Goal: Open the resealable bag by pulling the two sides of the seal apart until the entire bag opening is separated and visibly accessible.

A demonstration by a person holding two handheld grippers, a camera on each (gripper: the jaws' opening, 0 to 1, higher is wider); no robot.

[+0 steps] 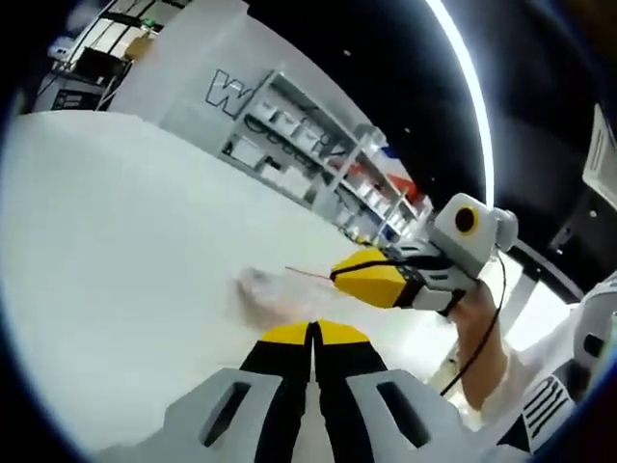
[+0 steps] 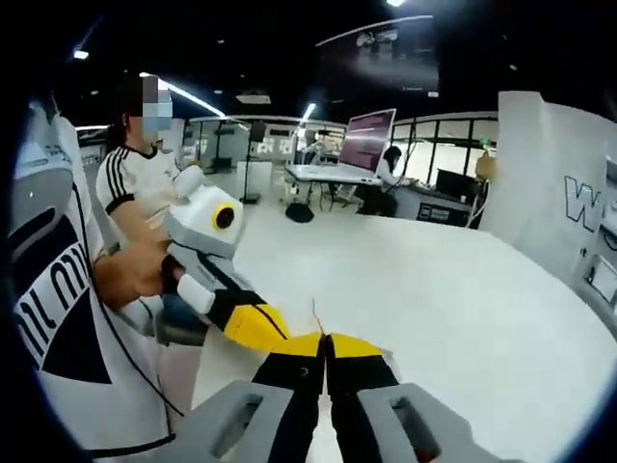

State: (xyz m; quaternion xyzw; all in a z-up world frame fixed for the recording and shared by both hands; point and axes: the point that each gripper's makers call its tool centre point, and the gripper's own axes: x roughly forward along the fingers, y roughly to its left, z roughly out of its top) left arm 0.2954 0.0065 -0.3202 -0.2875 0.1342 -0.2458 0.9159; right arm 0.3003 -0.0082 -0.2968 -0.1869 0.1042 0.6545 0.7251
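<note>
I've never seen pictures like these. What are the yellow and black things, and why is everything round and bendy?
Those are two grabbing tools, and a person holds one in each hand. Each tool carries a small wide-angle camera, which bends the picture. In the left gripper view, the left gripper rises from the bottom with its jaws shut, and the right gripper comes in from the side. Between them, over the white table, hangs a clear resealable bag, hard to see because it is see-through. In the right gripper view, the right gripper is also shut, and the left one sits close beside it. Both seem to pinch the bag's top.
</note>
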